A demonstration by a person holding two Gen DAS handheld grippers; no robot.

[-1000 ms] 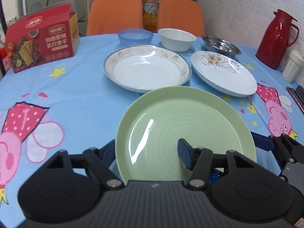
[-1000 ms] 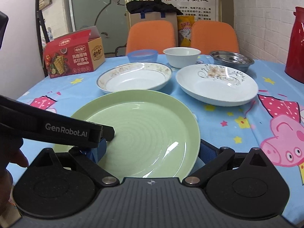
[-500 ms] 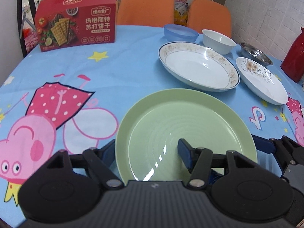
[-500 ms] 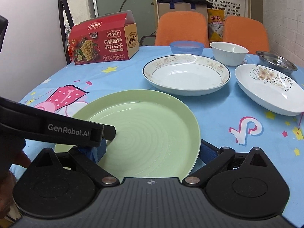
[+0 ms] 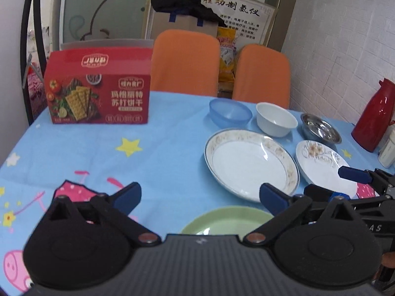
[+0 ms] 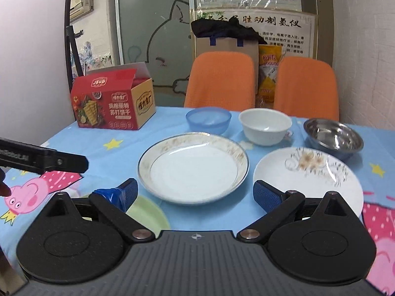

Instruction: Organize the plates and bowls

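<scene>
Green plate (image 5: 227, 219) flat on the blue tablecloth (image 5: 160, 153), near edge — set down as a likely base for stacking. Left gripper (image 5: 200, 197) just sprung wide, empty; right gripper (image 6: 195, 192) also spread, gripping nothing. Beyond: gold-rimmed plate (image 6: 193, 167), floral plate (image 6: 308, 175), three bowls — well apart, unstacked.

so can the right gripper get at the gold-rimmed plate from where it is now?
Probably yes. The right gripper is open with nothing between its fingers, and the gold-rimmed plate lies straight ahead of it on the table, near rim facing it. The green plate sits off to its left, not in between.
</scene>
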